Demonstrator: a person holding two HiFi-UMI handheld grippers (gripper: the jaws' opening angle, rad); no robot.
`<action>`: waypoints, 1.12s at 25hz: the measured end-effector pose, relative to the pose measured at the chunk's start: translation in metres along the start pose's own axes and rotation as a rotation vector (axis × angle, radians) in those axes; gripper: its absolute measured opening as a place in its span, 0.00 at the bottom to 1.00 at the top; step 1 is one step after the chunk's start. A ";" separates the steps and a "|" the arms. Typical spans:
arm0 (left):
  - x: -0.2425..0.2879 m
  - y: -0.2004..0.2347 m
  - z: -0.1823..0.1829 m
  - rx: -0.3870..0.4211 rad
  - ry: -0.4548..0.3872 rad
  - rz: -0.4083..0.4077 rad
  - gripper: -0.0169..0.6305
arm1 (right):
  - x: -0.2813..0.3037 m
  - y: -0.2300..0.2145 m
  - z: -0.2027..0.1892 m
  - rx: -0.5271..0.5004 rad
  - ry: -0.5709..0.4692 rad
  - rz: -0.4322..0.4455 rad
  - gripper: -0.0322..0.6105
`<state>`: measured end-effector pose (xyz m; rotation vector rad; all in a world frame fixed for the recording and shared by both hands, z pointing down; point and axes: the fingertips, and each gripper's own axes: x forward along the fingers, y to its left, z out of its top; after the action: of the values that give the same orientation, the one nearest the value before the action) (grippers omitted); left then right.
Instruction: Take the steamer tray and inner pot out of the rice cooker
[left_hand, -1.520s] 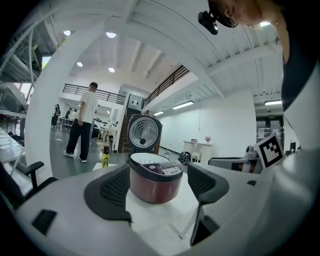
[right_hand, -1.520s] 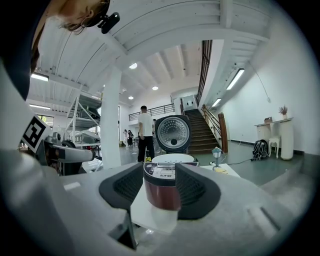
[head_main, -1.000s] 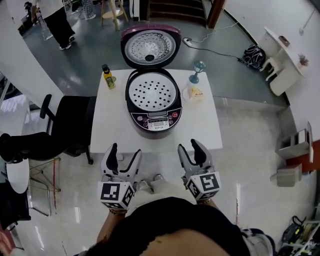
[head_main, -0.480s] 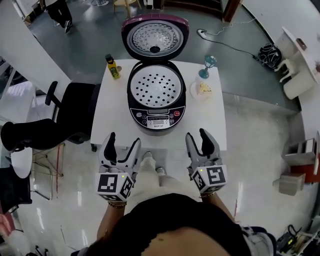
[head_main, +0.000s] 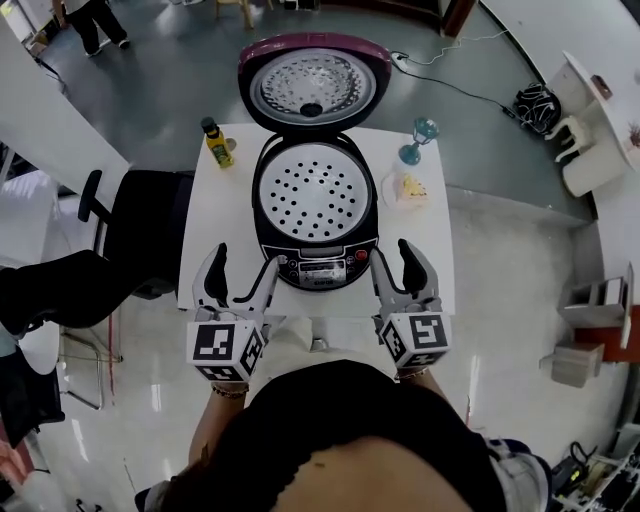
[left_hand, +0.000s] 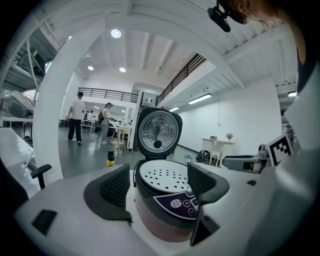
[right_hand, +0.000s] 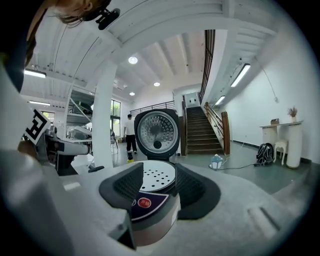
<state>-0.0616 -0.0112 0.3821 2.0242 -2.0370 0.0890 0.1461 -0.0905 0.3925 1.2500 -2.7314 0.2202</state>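
We hold left gripper, right gripper open, empty, either side of rice cooker front, seemingly not touching; steamer tray sits inside, beyond jaws.

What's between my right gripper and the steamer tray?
Only the control panel and front rim of the rice cooker; nothing loose. The right gripper view shows them between the open jaws of the right gripper, with the steamer tray beyond.

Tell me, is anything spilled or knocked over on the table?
Nothing stands out. The rice cooker sits on the table with its lid up, the steamer tray lies flat inside it, and the yellow bottle and the blue glass both stand upright. No spill shows.
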 end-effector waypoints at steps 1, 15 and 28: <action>0.008 0.003 0.000 0.005 0.011 -0.007 0.55 | 0.011 -0.001 0.000 -0.008 0.012 -0.003 0.33; 0.112 0.035 -0.013 0.081 0.187 -0.145 0.59 | 0.104 -0.033 -0.012 -0.052 0.200 -0.086 0.39; 0.174 0.039 -0.037 0.313 0.430 -0.146 0.61 | 0.169 -0.043 -0.041 -0.319 0.572 -0.011 0.45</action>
<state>-0.0934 -0.1716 0.4633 2.0905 -1.6820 0.7849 0.0718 -0.2357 0.4662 0.9350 -2.1640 0.1106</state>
